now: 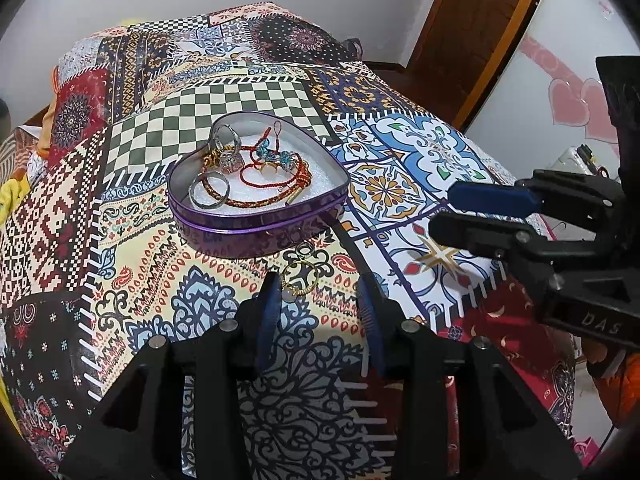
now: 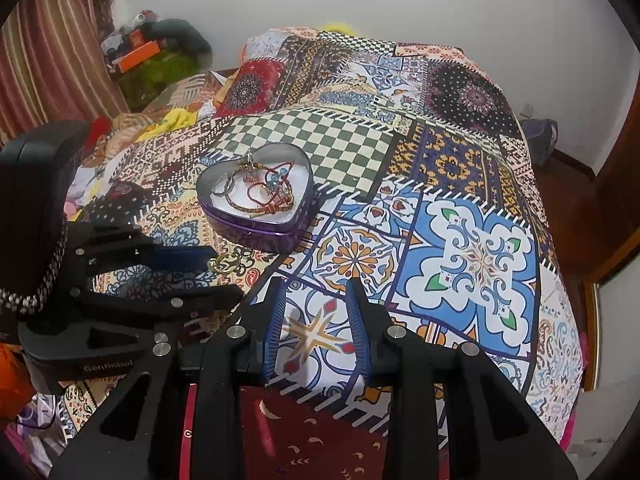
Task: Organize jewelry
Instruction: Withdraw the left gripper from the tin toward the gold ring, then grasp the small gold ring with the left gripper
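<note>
A purple heart-shaped tin [image 1: 240, 236] stands open on the patchwork bedspread and holds silver rings [image 1: 209, 192], red cord bracelets [image 1: 276, 184] and blue-beaded pieces. Just in front of it a gold ring [image 1: 300, 278] lies on the cloth, with a smaller ring [image 1: 305, 248] beside the tin's wall. My left gripper [image 1: 318, 284] is open, tilted down over the gold ring, which lies between its fingertips nearer the left finger, untouched by the pads. My right gripper [image 2: 316, 284] is open and empty over the blue-and-white tile patch, to the right of the tin [image 2: 260, 236].
The bedspread [image 1: 420, 148] covers a bed that drops off at the near and right edges. A wooden door [image 1: 472, 12] stands at the right. Clothes and boxes [image 2: 140, 52] pile up by a striped curtain at the far left.
</note>
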`<move>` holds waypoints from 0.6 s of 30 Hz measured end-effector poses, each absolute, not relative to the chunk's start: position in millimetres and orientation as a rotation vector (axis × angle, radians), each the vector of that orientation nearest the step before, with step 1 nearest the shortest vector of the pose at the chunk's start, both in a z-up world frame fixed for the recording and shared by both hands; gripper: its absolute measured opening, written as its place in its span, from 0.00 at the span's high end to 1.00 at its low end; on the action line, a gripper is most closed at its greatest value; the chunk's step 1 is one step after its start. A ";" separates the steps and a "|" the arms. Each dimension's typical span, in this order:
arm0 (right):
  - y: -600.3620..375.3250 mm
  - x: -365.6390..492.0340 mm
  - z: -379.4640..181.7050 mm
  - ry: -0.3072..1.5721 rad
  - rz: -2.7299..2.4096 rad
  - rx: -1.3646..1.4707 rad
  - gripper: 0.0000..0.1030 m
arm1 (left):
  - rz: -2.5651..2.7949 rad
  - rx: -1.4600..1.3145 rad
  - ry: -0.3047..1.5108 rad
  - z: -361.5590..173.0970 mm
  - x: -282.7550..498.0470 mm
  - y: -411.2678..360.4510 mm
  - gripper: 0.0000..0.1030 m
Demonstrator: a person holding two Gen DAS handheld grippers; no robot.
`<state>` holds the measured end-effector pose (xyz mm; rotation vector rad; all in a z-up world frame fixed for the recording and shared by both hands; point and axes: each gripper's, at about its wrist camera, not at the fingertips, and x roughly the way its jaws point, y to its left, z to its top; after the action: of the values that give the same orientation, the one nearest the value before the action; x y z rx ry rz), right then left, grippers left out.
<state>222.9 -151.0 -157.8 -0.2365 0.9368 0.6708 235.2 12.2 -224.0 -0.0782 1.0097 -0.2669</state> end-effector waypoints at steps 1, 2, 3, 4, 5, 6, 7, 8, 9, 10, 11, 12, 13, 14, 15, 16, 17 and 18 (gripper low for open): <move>-150.7 222.7 -158.8 0.940 0.672 -0.236 0.73 | -0.259 -0.072 1.008 -224.3 235.6 11.8 0.63; -150.0 223.0 -159.4 0.942 0.673 -0.236 0.73 | -0.254 -0.068 1.006 -224.2 236.1 11.3 0.63; -149.7 222.6 -160.1 0.943 0.674 -0.237 0.73 | -0.250 -0.063 1.004 -224.4 236.9 10.8 0.63; -149.3 221.8 -160.3 0.942 0.674 -0.240 0.73 | -0.247 -0.058 1.004 -224.8 237.3 10.4 0.65; -148.6 221.7 -160.5 0.942 0.675 -0.241 0.73 | -0.243 -0.053 1.003 -225.0 238.0 9.9 0.68; -148.1 221.1 -160.5 0.941 0.677 -0.241 0.73 | -0.239 -0.049 1.001 -224.7 238.2 10.2 0.72; -147.9 220.2 -160.1 0.940 0.679 -0.241 0.73 | -0.235 -0.047 1.000 -224.6 238.5 10.5 0.82; -147.4 220.3 -159.9 0.939 0.681 -0.241 0.73 | -0.236 -0.048 1.001 -224.9 238.7 11.3 0.83; -147.1 219.6 -159.5 0.938 0.683 -0.241 0.73 | -0.237 -0.054 1.000 -224.8 238.3 12.3 0.83; -146.5 219.4 -159.2 0.937 0.685 -0.241 0.73 | -0.236 -0.055 0.998 -224.7 237.9 12.9 0.83; -145.8 219.2 -159.0 0.936 0.686 -0.241 0.73 | -0.233 -0.050 0.995 -224.3 237.1 12.7 0.83; -145.1 218.8 -158.9 0.936 0.688 -0.242 0.73 | -0.229 -0.043 0.992 -224.0 236.3 12.4 0.83; -144.3 218.5 -158.7 0.935 0.689 -0.242 0.73 | -0.226 -0.039 0.990 -223.3 235.0 12.4 0.83; -143.1 218.2 -158.5 0.935 0.692 -0.243 0.73 | -0.221 -0.034 0.984 -222.3 233.1 12.5 0.83; -142.0 217.8 -158.3 0.935 0.695 -0.244 0.73 | -0.218 -0.034 0.977 -221.1 231.2 13.6 0.83; -140.2 217.4 -158.3 0.934 0.698 -0.247 0.73 | -0.215 -0.039 0.972 -219.9 229.5 15.5 0.83; -138.5 217.1 -158.0 0.933 0.700 -0.250 0.73 | -0.211 -0.046 0.966 -218.6 227.7 18.1 0.83; -136.7 216.8 -157.9 0.931 0.703 -0.254 0.73 | -0.208 -0.051 0.962 -217.8 226.7 20.1 0.83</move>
<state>216.8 -136.7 -157.9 -0.2539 0.9313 0.7029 226.7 20.1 -217.8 -0.0511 0.9622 -0.2082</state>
